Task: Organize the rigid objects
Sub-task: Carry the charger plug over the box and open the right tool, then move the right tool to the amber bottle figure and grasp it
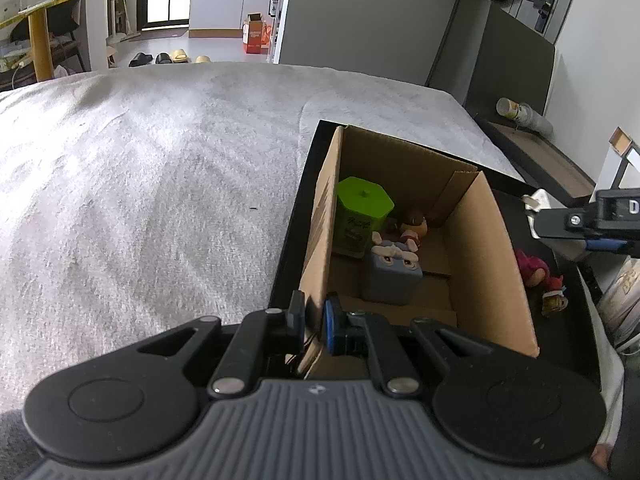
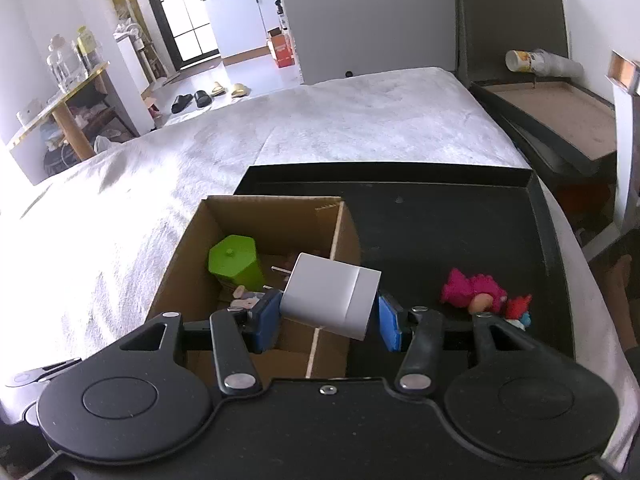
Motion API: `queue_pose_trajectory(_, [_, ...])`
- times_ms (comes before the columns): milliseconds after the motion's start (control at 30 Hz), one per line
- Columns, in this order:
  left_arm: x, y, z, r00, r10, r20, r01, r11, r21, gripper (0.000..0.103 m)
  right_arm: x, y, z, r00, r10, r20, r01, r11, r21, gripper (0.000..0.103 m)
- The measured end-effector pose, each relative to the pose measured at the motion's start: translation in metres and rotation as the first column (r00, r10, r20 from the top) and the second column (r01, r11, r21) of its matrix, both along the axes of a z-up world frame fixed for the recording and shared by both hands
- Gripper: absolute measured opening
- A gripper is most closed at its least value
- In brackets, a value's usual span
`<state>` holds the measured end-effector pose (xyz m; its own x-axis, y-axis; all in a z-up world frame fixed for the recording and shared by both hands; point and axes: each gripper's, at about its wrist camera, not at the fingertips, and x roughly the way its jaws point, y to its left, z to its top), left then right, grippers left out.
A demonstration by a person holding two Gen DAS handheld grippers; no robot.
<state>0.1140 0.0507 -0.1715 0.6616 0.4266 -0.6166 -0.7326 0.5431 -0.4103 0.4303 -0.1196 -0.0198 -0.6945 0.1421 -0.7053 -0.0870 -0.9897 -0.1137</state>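
An open cardboard box point(image 1: 484, 248) stands on a black tray point(image 2: 440, 232) on the bed. My left gripper point(image 1: 314, 316) is shut on the box's near left wall. Inside the box are a green hexagonal container point(image 1: 362, 204), a blue-grey cube toy point(image 1: 392, 276) and a small doll point(image 1: 414, 224). My right gripper point(image 2: 330, 312) is shut on a white plug adapter point(image 2: 332, 292), held tilted in the air over the box's right wall point(image 2: 338, 236). A pink plush toy point(image 2: 472, 290) and a small red figure point(image 2: 518, 306) lie on the tray right of the box.
A pale fuzzy blanket point(image 1: 160, 180) covers the bed to the left and behind. A dark bedside ledge point(image 2: 560, 112) with stacked paper cups point(image 2: 540, 62) runs along the right. The tray's raised rim point(image 2: 384, 172) borders the far side.
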Motion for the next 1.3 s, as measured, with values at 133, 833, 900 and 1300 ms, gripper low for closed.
queue_pose_trajectory(133, [-0.001, 0.001, 0.0, 1.0, 0.0, 0.01, 0.0, 1.0, -0.005, 0.009, -0.006, -0.01, -0.002, 1.0, 0.018, 0.001, -0.018, 1.0, 0.019, 0.05])
queue_pose_trajectory(833, [-0.004, 0.004, -0.003, 0.999, 0.013, 0.049, -0.012, 1.0, -0.025, 0.009, -0.036, -0.034, -0.025, 0.994, 0.102, 0.029, -0.105, 0.986, 0.132, 0.052])
queue_pose_trajectory(900, [-0.004, 0.004, -0.004, 0.998, 0.008, 0.055, -0.006, 1.0, -0.028, 0.01, -0.034, -0.033, -0.022, 0.994, 0.107, 0.016, -0.109, 0.983, 0.148, 0.053])
queue_pose_trajectory(1300, [-0.003, 0.003, -0.003, 0.999, 0.02, 0.049, -0.019, 1.0, -0.015, 0.01, -0.013, -0.004, -0.001, 0.998, 0.069, -0.016, -0.066, 0.992, 0.11, 0.053])
